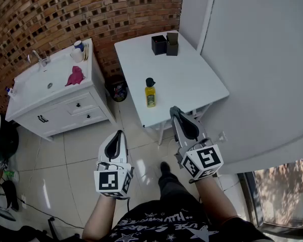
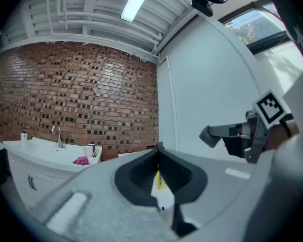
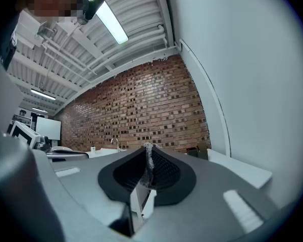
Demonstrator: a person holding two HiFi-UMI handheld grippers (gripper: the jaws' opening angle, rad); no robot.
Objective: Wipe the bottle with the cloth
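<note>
Nearest of all, the left tool (image 1: 120,133) and the right tool (image 1: 174,110) are pointing level above the floor tiles (image 1: 76,150). Ahead of them the bottle (image 1: 150,94), yellow with a black cap, is standing upright on the white desk (image 1: 197,79), near its front edge and just beyond the right tool's tip. Two dark boxes (image 1: 159,45) are sitting at the desk's far end, well apart from the bottle. The cloth (image 1: 74,76), pink and bunched, is lying on the sink unit (image 1: 65,112) to the left, beside the basin (image 1: 40,87) and near a cup (image 1: 78,51); a bin (image 1: 119,91) is standing between sink unit and desk

Nothing is touching bottle or cloth, so the wiping is looking not yet begun, and fetching the cloth seems the step in hand. Doing it well is probably meaning sending the left tool, the closer one, across, spreading its jaws before arriving and pinching a raised fold rather than scraping the top. The right tool could be steadying the bottle low on its body, since a sideways wipe may be tipping it

Both tools are pressed together and carrying nothing: in the left gripper view the jaws are meeting at the tip, with a sliver of the bottle showing far beyond them, and in the right gripper view they are resting edge to edge
</note>
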